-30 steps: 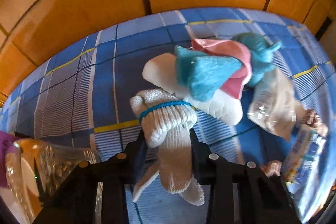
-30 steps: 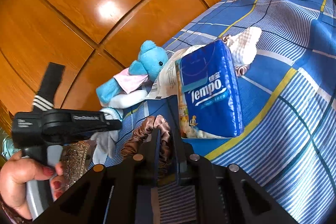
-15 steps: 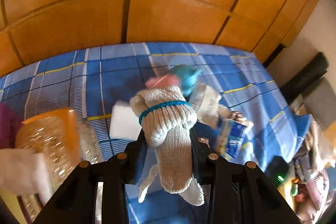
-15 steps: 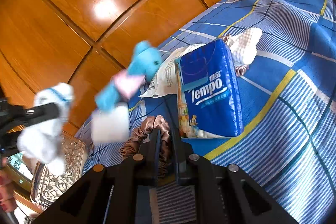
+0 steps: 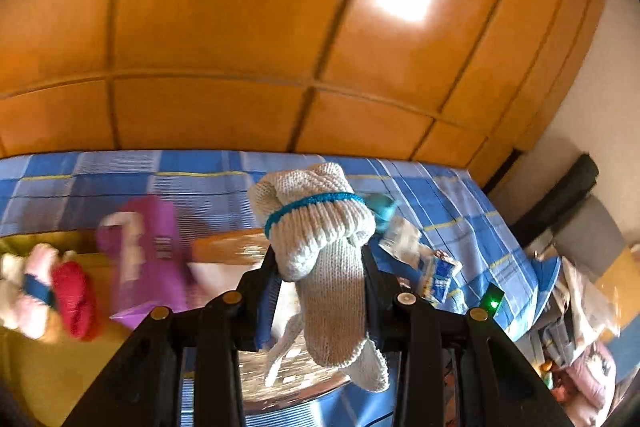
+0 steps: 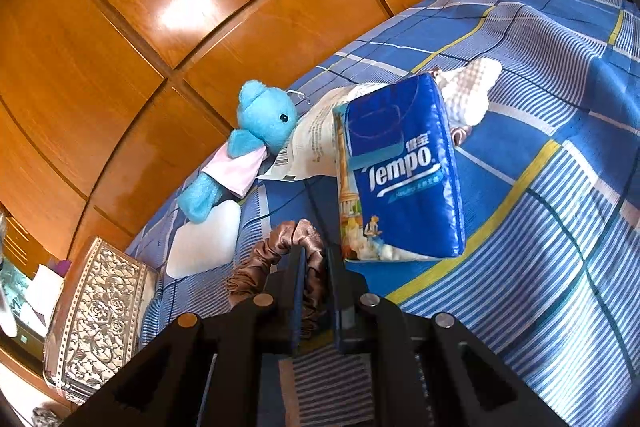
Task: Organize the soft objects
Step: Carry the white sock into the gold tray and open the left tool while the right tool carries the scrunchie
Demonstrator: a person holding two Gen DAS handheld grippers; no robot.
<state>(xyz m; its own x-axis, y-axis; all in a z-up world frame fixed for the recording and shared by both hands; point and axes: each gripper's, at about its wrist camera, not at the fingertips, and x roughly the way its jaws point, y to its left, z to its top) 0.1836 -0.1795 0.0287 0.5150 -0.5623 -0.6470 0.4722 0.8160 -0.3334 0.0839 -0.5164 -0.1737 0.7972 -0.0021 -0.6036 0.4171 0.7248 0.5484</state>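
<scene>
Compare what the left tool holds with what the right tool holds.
The knit gloves in the left tool are off-white, ribbed and bundled by a blue band; the scrunchie in the right tool is brown, shiny and ruffled. The gloves fill the gap between widely spaced fingers; the scrunchie is pinched in a narrow gap. The gloves are lifted clear; the scrunchie seems to rest on the blue bedsheet. Both are soft and gripped.

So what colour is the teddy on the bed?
The teddy is light blue, clearest in the right wrist view.
</scene>
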